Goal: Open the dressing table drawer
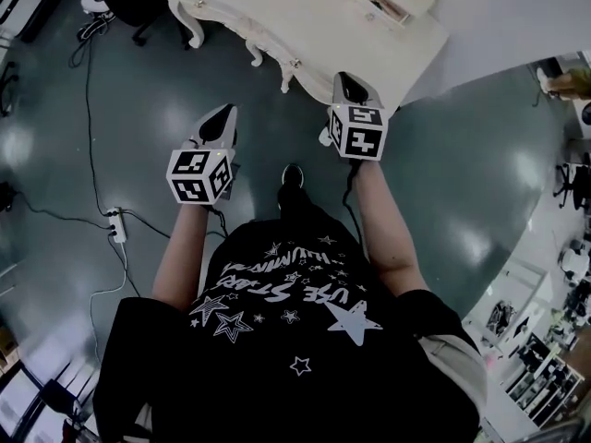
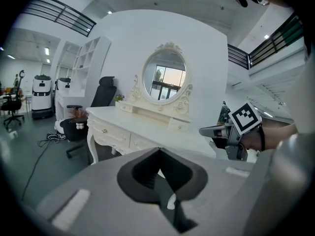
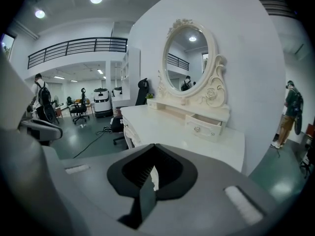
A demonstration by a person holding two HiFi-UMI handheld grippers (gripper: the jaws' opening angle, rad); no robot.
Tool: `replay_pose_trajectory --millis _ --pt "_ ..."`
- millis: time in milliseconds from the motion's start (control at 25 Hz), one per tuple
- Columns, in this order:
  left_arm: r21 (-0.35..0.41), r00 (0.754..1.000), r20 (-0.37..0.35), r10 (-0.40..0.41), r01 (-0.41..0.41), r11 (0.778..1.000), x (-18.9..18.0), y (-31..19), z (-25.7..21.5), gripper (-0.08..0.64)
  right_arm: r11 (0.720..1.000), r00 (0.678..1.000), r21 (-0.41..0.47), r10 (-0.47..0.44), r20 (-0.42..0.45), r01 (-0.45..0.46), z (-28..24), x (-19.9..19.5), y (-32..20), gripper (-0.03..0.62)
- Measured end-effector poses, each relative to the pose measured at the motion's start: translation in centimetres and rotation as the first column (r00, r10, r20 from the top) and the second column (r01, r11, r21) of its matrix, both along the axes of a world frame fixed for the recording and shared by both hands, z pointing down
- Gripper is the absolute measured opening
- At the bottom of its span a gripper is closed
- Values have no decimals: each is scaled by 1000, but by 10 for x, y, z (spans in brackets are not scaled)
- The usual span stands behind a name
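Observation:
The cream dressing table (image 1: 305, 12) stands just ahead of me, its oval mirror (image 2: 165, 75) against the white wall. Front drawers with small knobs (image 2: 110, 134) show in the left gripper view and look closed. A small drawer (image 3: 204, 124) on the tabletop under the mirror sits slightly pulled out. My left gripper (image 1: 219, 123) is held in the air short of the table, shut and empty (image 2: 160, 173). My right gripper (image 1: 354, 89) is nearer the table's right corner, also shut on nothing (image 3: 150, 178). Neither touches the table.
A black office chair (image 2: 101, 100) stands left of the table. A power strip (image 1: 116, 224) and cables lie on the grey floor at left. A white machine (image 2: 42, 95) stands farther off. People stand in the background (image 3: 42, 102) and at right (image 3: 290, 114).

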State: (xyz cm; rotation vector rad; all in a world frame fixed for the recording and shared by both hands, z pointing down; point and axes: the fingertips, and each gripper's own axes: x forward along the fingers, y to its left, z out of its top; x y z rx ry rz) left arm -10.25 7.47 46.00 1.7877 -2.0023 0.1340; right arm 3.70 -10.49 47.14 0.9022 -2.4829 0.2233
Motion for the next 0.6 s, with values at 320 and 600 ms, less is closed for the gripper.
replay_pose_trajectory --millis 320,600 --pt "3 1000 4 -9 9 1000 7 93 -2 0 1000 999 14 -13 45 12 -16 9 97 26" --pt "30 1000 7 2 -2 1000 28 148 -8 0 1000 998 25 -21 59 19 -21 28 160 26"
